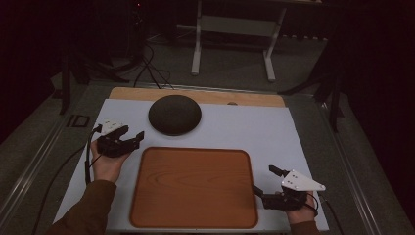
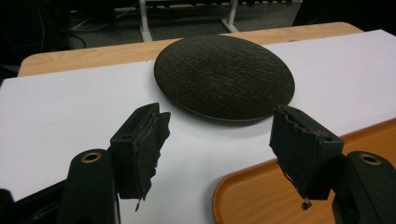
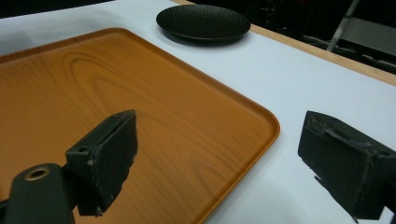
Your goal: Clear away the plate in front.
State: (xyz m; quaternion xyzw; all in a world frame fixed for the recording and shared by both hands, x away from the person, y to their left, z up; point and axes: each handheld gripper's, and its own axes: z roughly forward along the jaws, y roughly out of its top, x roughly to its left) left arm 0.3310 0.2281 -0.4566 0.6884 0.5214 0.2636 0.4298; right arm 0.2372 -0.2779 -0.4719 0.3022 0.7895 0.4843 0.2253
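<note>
2 grippers flank the wooden tray: left gripper at its far-left corner, jaws released toward the dark plate just beyond; right gripper, jaws released, straddling its right edge. No readable writing.

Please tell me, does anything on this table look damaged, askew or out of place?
Only the gripper pads look worn: the left gripper's pads are frayed, with torn edges. The dark plate and the wooden tray lie flat and clean on the white table.

matt rough dark plate, glossy wood-grain tray
</note>
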